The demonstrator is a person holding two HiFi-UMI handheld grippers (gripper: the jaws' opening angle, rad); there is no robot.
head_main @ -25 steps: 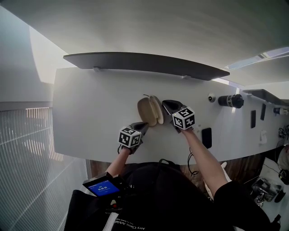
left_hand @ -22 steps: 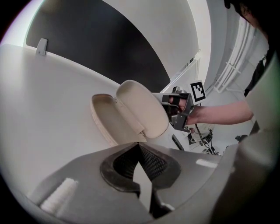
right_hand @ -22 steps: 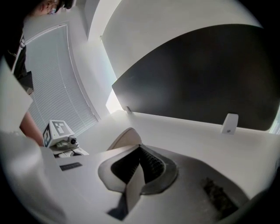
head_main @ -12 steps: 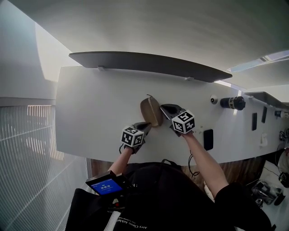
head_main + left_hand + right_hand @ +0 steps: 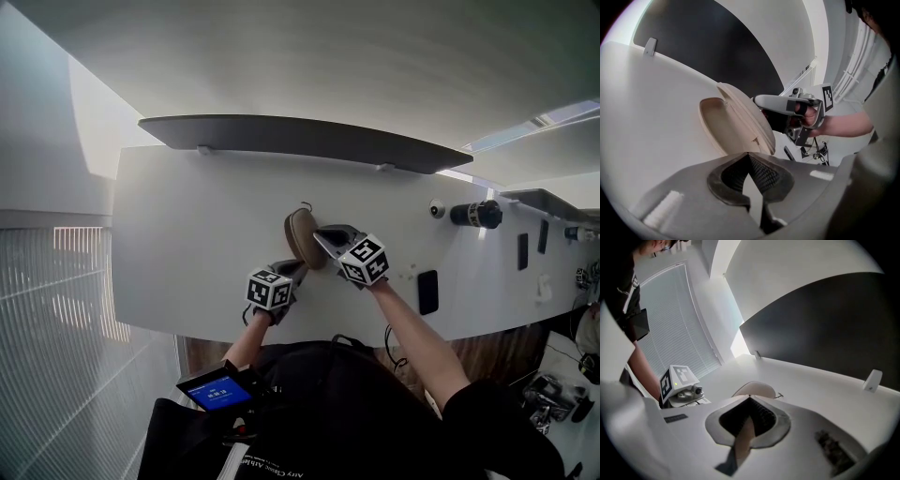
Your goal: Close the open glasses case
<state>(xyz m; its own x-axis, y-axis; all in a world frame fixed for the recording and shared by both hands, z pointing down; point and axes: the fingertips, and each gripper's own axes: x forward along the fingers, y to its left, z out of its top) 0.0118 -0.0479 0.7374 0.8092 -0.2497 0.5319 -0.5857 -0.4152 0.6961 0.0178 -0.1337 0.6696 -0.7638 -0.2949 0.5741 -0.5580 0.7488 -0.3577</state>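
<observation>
low in the frame's centre, the left gripper (image 5: 296, 265) is resting with jaws pressed together, empty, just beside the tan glasses case (image 5: 300, 234). the right gripper (image 5: 325, 236), jaws likewise together, is touching its tilted lid, mid-frame on the white table (image 5: 187, 234).
</observation>
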